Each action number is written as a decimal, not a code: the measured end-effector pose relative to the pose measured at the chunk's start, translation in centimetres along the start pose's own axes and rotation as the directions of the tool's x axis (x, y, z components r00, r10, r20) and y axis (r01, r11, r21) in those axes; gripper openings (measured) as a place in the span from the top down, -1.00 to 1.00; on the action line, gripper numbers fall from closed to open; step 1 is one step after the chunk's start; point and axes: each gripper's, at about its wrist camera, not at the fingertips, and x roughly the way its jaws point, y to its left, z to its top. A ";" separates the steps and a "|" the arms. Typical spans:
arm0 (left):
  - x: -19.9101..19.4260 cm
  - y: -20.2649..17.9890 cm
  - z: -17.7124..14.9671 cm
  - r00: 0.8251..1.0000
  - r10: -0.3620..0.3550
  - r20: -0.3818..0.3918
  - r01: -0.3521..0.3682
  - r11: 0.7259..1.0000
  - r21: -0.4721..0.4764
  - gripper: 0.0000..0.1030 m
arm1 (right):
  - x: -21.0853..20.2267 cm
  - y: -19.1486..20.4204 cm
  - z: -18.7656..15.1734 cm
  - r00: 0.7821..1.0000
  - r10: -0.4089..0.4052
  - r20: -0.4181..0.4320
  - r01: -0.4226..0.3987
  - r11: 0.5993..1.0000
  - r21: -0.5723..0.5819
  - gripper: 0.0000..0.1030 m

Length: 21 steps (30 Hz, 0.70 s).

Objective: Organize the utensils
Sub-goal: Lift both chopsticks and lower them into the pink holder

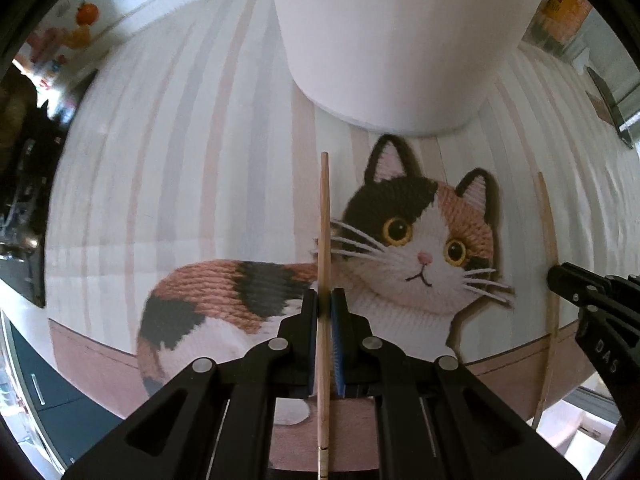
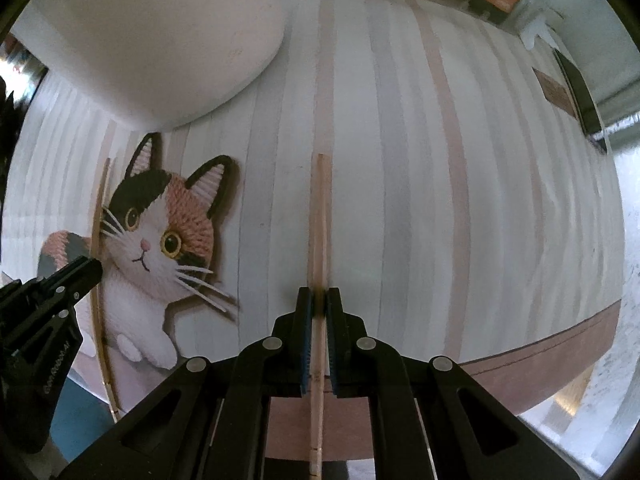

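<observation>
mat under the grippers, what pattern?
Pale vertical stripes with a calico cat print on the mat; clearest in the left wrist view.

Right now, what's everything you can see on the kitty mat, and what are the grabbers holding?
Chopsticks: two, pale wood; left chopstick, right chopstick, one in each gripper.
White container: one, white, standing on the mat just beyond the cat's ears.
Placemat: one, pale stripes with a calico cat picture.
Dark knife-like thing: one, off the mat's far right edge; unclear.
Left gripper: black, shut on left chopstick.
Right gripper: black, shut on right chopstick.
</observation>
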 end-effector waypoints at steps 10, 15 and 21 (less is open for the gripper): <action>-8.4 1.6 0.3 0.973 0.041 0.227 -0.036 0.999 -0.026 0.92 | -7.1 -1.1 -1.1 0.976 0.046 0.214 -0.055 0.998 0.038 0.87; -12.9 2.5 0.3 0.945 0.019 0.328 0.001 0.998 -0.058 0.92 | -11.6 -2.3 -1.3 0.939 0.073 0.336 -0.100 0.993 0.063 0.87; -17.8 3.2 0.8 0.907 -0.045 0.420 0.074 0.996 -0.053 0.93 | -17.0 -3.7 -0.8 0.877 0.105 0.469 -0.167 0.982 0.093 0.87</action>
